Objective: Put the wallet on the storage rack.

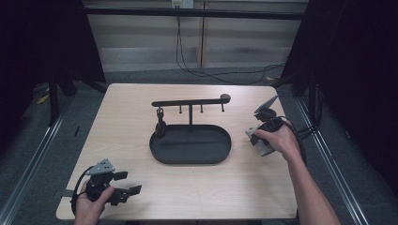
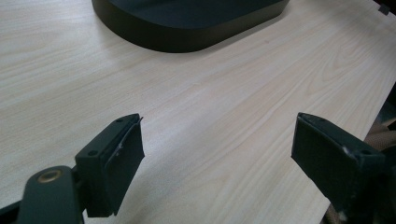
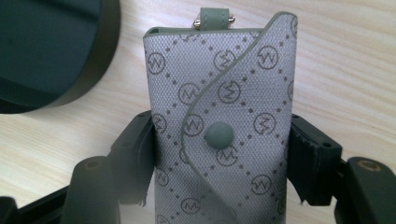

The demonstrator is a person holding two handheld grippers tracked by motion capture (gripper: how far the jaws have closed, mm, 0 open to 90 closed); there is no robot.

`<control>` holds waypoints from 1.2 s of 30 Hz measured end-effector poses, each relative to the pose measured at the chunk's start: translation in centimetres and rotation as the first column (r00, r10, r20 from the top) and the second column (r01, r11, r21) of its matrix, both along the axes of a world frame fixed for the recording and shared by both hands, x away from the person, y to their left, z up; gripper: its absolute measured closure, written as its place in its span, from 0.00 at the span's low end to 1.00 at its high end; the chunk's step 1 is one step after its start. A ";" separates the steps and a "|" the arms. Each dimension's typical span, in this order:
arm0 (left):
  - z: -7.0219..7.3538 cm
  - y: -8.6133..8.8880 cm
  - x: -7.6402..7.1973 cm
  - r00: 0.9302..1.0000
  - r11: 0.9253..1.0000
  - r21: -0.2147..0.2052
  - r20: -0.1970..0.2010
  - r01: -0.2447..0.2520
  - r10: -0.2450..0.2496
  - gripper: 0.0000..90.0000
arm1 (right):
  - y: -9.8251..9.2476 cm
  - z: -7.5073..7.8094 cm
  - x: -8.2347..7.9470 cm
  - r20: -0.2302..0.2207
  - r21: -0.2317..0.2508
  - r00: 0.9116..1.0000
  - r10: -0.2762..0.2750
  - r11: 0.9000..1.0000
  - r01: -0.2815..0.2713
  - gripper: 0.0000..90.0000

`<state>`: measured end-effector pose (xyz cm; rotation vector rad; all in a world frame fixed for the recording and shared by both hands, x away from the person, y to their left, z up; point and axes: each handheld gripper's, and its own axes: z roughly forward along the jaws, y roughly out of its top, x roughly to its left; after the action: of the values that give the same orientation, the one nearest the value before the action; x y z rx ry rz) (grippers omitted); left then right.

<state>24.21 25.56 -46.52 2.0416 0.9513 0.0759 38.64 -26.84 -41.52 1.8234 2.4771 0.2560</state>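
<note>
So rn the right gripper (image 3: 219, 154) is pinching a grey patterned key pouch (image 3: 224, 112) from both sides, snap button facing the cam, w/ the little strap loop (image 3: 214, 18) poking out the far end. From the high view the pouch (image 1: 261, 142) sits just right of the black oval tray (image 1: 190, 157), held slightly above the table (image 1: 141, 197) afaict, though a gap is hard to see. Gripping it across the width prob keeps that loop end free, which makes sense if it's meant to go on one of the pegs of the rack (image 1: 190, 101) standing at the back of the tray. One dark item (image 1: 160, 124) already hangs at the left end, others look bare.

Left gripper (image 1: 129, 183) is parked near the front-left corner, jaws spread wide, nothing between them, just bare wood + the tray edge (image 2: 187, 39) ahead. Looks like it's idling out of the way, imo.
</note>
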 end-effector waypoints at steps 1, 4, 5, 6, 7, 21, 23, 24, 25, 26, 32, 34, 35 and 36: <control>0.0 0.0 0.0 1.000 1.000 0.002 0.002 -0.001 0.001 0.18 | 0.0 0.2 0.0 0.000 0.009 1.000 -0.003 1.000 0.003 0.37; 0.0 -0.1 0.0 1.000 1.000 0.006 0.001 0.007 -0.007 0.18 | -0.1 0.4 -0.2 -0.005 0.005 1.000 -0.003 1.000 0.003 0.37; 0.0 -0.1 0.1 1.000 1.000 0.012 0.002 0.006 -0.006 0.18 | -0.1 0.5 -0.2 -0.010 0.000 1.000 0.000 1.000 0.000 0.37; 0.0 -0.1 0.1 1.000 1.000 0.011 -0.002 0.004 -0.004 0.18 | -0.1 0.7 -0.2 -0.013 -0.006 1.000 0.002 1.000 -0.002 0.37; 0.0 -0.1 0.1 1.000 1.000 0.013 0.001 0.004 -0.004 0.18 | -0.2 0.9 -0.2 -0.014 -0.013 1.000 -0.001 1.000 0.001 0.37; 0.0 0.0 0.1 1.000 1.000 0.010 0.004 -0.001 0.001 0.18 | 0.3 3.7 -0.5 0.030 0.006 0.999 0.017 1.000 -0.017 0.37; 0.0 0.0 0.1 1.000 1.000 0.008 0.002 -0.002 0.002 0.18 | 0.5 4.1 -0.6 0.043 0.014 0.999 0.021 1.000 -0.022 0.37; 0.0 0.0 0.1 1.000 1.000 0.007 0.002 0.001 -0.001 0.18 | 0.6 4.3 -0.6 0.047 0.016 0.999 0.022 1.000 -0.022 0.37; 0.0 0.1 0.1 1.000 1.000 0.008 0.004 0.000 -0.001 0.18 | 0.6 4.5 -0.7 0.057 0.025 0.998 0.025 0.999 -0.027 0.37; 0.0 0.1 0.1 1.000 1.000 0.007 0.004 -0.002 0.002 0.18 | 0.7 4.7 -0.7 0.062 0.036 0.998 0.027 0.999 -0.029 0.37; 0.0 0.0 0.1 1.000 1.000 0.010 0.005 0.001 -0.001 0.18 | 1.2 5.2 -0.9 0.081 0.123 0.996 0.031 0.992 -0.041 0.37; 0.0 0.0 0.1 1.000 1.000 0.009 0.004 0.002 -0.002 0.18 | 1.4 5.3 -0.9 0.088 0.151 0.996 0.034 0.987 -0.048 0.37; 0.0 0.0 0.1 1.000 1.000 0.008 0.004 -0.002 0.002 0.18 | 1.6 5.4 -0.9 0.091 0.170 0.995 0.034 0.984 -0.049 0.37; 0.0 0.0 0.1 1.000 1.000 0.010 0.004 -0.002 0.002 0.18 | 1.8 5.4 -1.0 0.093 0.185 0.995 0.035 0.981 -0.051 0.37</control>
<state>24.34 25.59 -46.55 2.0492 0.9520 0.0863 37.69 -25.08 -36.08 1.7801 2.5084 0.5781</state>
